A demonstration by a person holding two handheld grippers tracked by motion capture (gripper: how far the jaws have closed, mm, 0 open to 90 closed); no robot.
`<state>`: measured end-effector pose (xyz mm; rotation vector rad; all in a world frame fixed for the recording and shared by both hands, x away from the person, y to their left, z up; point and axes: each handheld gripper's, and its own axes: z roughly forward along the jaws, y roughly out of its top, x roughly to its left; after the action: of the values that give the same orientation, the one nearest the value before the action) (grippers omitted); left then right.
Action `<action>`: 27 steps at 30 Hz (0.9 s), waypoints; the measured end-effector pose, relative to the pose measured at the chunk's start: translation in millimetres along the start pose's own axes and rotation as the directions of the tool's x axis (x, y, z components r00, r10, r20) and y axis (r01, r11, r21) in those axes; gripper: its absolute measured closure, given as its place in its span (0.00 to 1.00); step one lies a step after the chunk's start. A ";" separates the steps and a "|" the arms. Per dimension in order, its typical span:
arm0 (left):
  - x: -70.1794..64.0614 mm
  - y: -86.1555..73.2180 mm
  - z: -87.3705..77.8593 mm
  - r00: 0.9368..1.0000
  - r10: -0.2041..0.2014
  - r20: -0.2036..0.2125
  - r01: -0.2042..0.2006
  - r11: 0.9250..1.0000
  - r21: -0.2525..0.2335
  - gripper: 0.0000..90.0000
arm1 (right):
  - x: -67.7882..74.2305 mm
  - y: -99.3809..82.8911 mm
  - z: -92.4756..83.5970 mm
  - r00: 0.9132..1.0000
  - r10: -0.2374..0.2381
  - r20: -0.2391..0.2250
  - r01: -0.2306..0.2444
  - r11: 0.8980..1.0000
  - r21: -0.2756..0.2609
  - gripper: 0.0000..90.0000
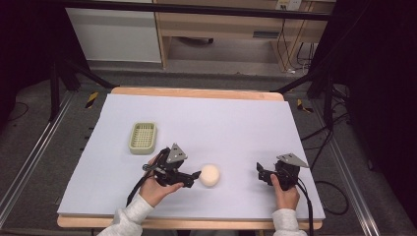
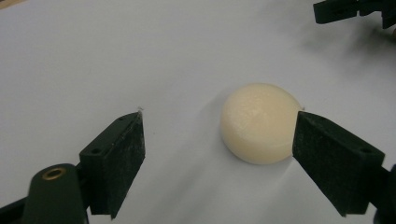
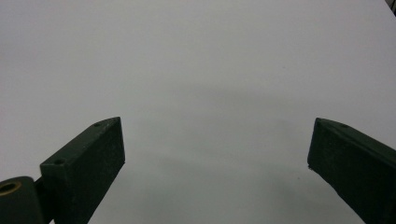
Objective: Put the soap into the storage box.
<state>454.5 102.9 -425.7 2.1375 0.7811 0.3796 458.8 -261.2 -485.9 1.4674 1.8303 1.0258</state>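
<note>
Left gripper low, fingers wide, one touching the soap; right gripper wide.

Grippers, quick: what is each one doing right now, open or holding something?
Left gripper: open, jaws wide around the cream round soap, one jaw at its edge, not clamped.
Right gripper: open, holding nothing, above the white table.

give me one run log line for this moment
left gripper: open, jaws around cream soap, one jaw touching | right gripper: open, idle | green basket: apart
</note>
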 end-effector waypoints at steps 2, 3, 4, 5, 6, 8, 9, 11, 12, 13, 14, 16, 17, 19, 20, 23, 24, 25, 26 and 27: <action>-1.9 1.1 2.3 1.000 0.004 0.005 -0.004 1.000 0.002 0.18 | -0.2 0.0 0.1 1.000 -0.001 0.001 0.001 1.000 0.000 0.05; -2.6 1.7 3.2 1.000 0.007 0.006 -0.007 1.000 0.003 0.18 | -0.1 0.0 0.0 1.000 -0.001 0.001 0.001 1.000 -0.001 0.05; -3.1 2.1 3.9 1.000 0.006 0.006 -0.006 1.000 0.003 0.18 | 0.0 0.0 0.0 1.000 0.000 0.000 0.000 1.000 -0.001 0.05; -3.7 2.7 4.9 1.000 0.003 0.009 -0.003 1.000 0.002 0.18 | 0.0 0.0 0.0 1.000 0.000 0.000 0.000 1.000 0.000 0.05; -4.2 3.0 5.6 1.000 0.002 0.011 -0.002 1.000 0.001 0.18 | -0.1 0.0 0.0 1.000 0.000 -0.001 0.000 1.000 0.000 0.05; -5.5 3.7 7.5 1.000 0.006 0.012 -0.006 1.000 0.005 0.18 | 0.0 0.0 0.0 1.000 0.001 0.000 -0.001 1.000 0.001 0.05; -5.5 3.7 7.5 1.000 0.006 0.012 -0.006 1.000 0.005 0.18 | 0.0 0.0 0.0 1.000 0.001 0.000 -0.001 1.000 0.001 0.05; -7.4 4.6 10.8 1.000 0.005 0.018 -0.006 1.000 0.010 0.18 | -0.1 0.0 0.1 1.000 0.001 0.000 -0.001 1.000 0.001 0.05; -8.4 5.1 12.1 1.000 0.010 0.019 -0.010 1.000 0.013 0.18 | -0.1 0.0 0.0 1.000 0.001 0.000 -0.001 1.000 0.001 0.05; -9.6 5.3 13.5 1.000 0.008 0.023 -0.008 1.000 0.014 0.18 | -0.1 0.0 0.1 1.000 0.002 0.000 -0.002 1.000 0.001 0.05; -10.3 5.6 14.5 1.000 0.013 0.024 -0.013 1.000 0.017 0.18 | -0.1 0.1 0.1 1.000 0.001 0.000 -0.001 1.000 0.002 0.05; -11.6 5.8 16.2 1.000 0.013 0.027 -0.014 1.000 0.019 0.18 | -0.1 0.0 0.0 1.000 0.001 0.000 -0.001 1.000 0.001 0.05; -12.3 5.9 17.3 1.000 0.013 0.028 -0.014 1.000 0.021 0.18 | -0.1 0.0 0.0 1.000 0.001 0.000 -0.001 1.000 0.001 0.05; -12.9 5.9 18.2 0.999 0.016 0.029 -0.017 1.000 0.024 0.17 | -0.1 0.1 0.1 1.000 0.001 0.000 -0.001 1.000 0.002 0.05; -13.5 6.0 19.7 0.999 0.018 0.028 -0.018 0.999 0.026 0.17 | -0.5 0.1 0.3 1.000 0.000 0.001 0.000 1.000 0.001 0.05; -14.9 5.9 22.4 0.999 0.018 0.030 -0.019 0.999 0.033 0.17 | -0.4 0.1 0.1 1.000 0.001 0.000 -0.001 1.000 0.002 0.05; -15.4 6.0 23.4 0.999 0.022 0.031 -0.023 0.999 0.035 0.17 | -0.2 0.1 0.1 1.000 0.002 0.000 -0.002 1.000 0.002 0.05; -16.7 6.0 25.1 0.999 0.023 0.035 -0.025 0.999 0.040 0.16 | -0.2 0.1 0.1 1.000 0.002 0.000 -0.002 1.000 0.002 0.05; -17.2 6.2 25.9 0.999 0.028 0.035 -0.030 0.999 0.043 0.16 | -0.3 0.1 0.2 1.000 0.002 -0.001 -0.002 1.000 0.003 0.05; -18.1 6.2 26.9 0.999 0.027 0.036 -0.029 0.999 0.047 0.16 | -0.5 0.0 0.3 1.000 0.000 0.000 0.000 1.000 0.002 0.05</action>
<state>456.8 72.2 -437.9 2.1950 0.7477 0.3398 459.2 -261.7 -486.0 1.4685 1.8321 1.0240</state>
